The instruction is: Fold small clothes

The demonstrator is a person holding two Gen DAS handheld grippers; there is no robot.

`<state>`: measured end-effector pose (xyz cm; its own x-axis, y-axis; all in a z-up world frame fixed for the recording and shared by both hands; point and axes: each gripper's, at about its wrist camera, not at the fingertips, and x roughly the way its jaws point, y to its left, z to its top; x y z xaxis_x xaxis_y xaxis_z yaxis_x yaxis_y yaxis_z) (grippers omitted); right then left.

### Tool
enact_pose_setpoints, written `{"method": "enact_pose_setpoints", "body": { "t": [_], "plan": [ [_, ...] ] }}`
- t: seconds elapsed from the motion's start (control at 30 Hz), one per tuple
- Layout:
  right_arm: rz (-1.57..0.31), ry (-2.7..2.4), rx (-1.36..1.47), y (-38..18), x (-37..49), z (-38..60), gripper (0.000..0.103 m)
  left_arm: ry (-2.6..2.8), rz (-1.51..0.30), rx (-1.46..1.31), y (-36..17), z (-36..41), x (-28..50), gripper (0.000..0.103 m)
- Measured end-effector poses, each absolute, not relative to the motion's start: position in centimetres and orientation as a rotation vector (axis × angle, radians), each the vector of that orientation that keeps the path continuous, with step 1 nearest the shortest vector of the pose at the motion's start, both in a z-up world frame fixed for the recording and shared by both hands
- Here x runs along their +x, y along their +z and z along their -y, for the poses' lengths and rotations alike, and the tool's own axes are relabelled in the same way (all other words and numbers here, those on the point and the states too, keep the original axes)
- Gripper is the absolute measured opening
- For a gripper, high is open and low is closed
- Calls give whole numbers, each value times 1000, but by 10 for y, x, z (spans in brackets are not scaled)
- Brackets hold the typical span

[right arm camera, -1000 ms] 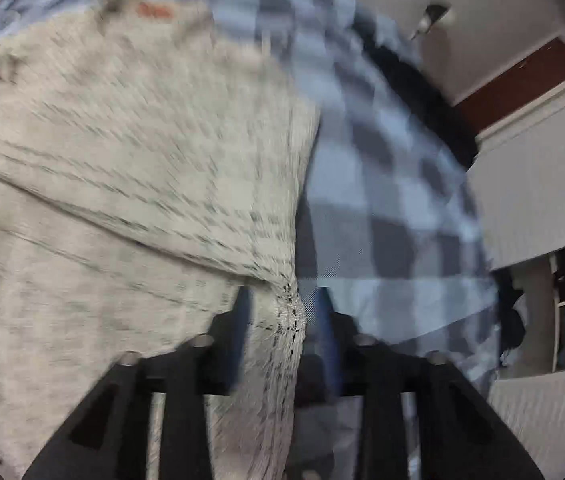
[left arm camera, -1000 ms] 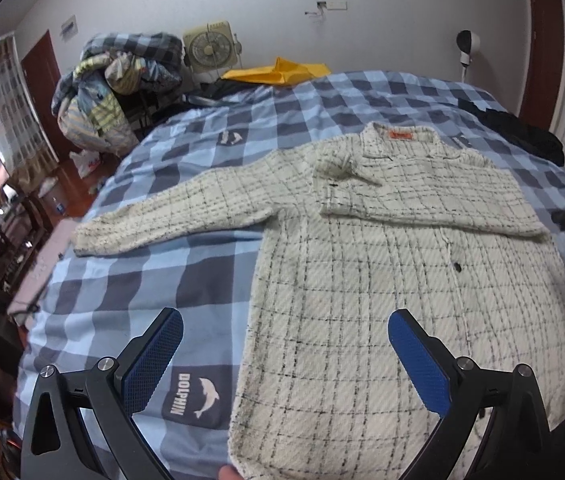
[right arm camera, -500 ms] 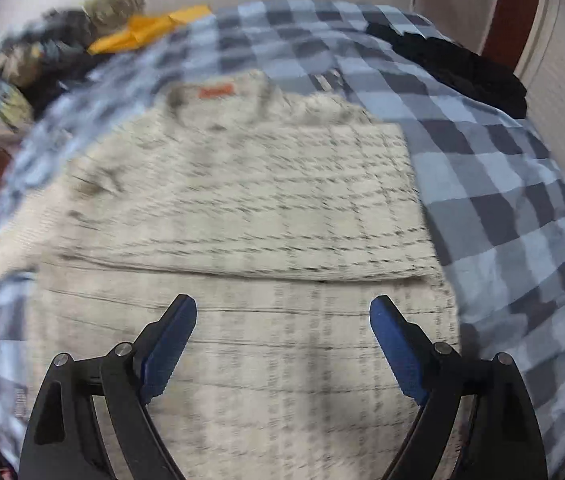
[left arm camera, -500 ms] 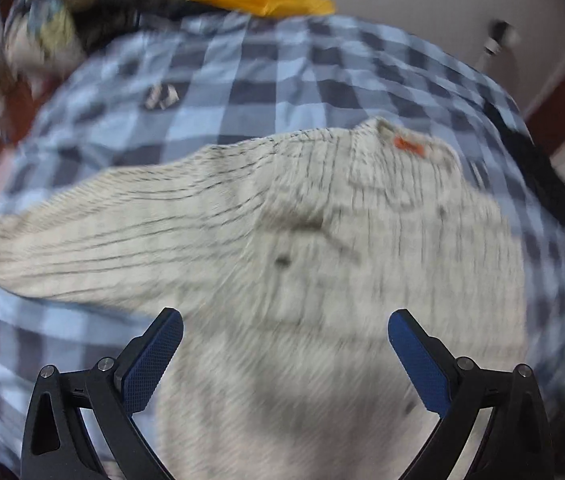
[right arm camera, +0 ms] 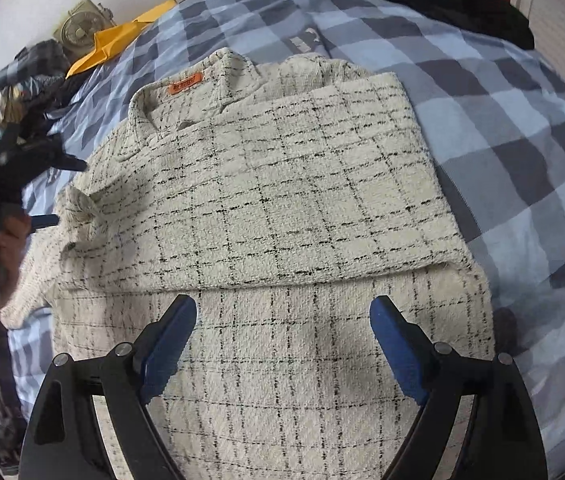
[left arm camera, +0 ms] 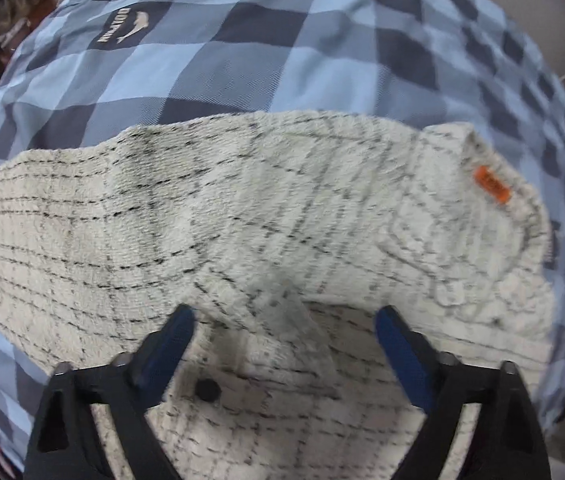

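Note:
A cream jacket with a thin black check (right arm camera: 290,208) lies face up on the bed, orange label (right arm camera: 185,83) at the collar. Its right sleeve is folded across the chest. Its left sleeve (left arm camera: 130,220) stretches out flat to the left. My left gripper (left arm camera: 282,320) is open, low over the left shoulder and armpit, with a black button (left arm camera: 207,390) between the fingers. It also shows in the right wrist view (right arm camera: 38,188), held by a hand. My right gripper (right arm camera: 282,312) is open and empty above the jacket's middle, below the folded sleeve's edge.
The bed has a blue and grey checked cover (right arm camera: 522,168). A black garment (right arm camera: 442,4) lies at the far right. A yellow cloth (right arm camera: 118,44), a fan (right arm camera: 78,28) and a heap of clothes (right arm camera: 10,92) sit at the far left.
My right gripper let go of the jacket's right edge, opened and pulled back over the body. My left gripper moved forward and down, close over the left shoulder and sleeve.

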<state>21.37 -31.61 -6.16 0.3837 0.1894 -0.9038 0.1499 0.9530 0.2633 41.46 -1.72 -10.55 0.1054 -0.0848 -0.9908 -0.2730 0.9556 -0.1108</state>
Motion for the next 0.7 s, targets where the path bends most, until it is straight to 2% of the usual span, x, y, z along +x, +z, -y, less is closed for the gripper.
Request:
{"method": "enact_pose_setpoints", "body": {
  "t": [0.03,0.1,0.37,0.43,0.57,0.63,0.7],
  "plan": [
    [-1184,28,333,-62,214,317,86,160,-1469,-290,-107,17,412,71],
    [-1184,26,338,-63,214,319,86,175,-1487,-291,-112,14,405,61],
    [-1165,30,321,-57,210,316,86,215,-1532,-321,-124,-9,361,60],
    [-1163,29,322,-56,210,316,86,216,-1537,-358,-127,-20,349,68],
    [-1166,20,309,-57,211,316,86,180,-1467,-497,-118,-47,336,72],
    [-1170,18,306,-58,211,316,86,186,-1423,-497,-106,-57,334,86],
    [-1173,19,304,-59,212,315,86,190,-1398,-430,-97,-57,334,89]
  ]
}}
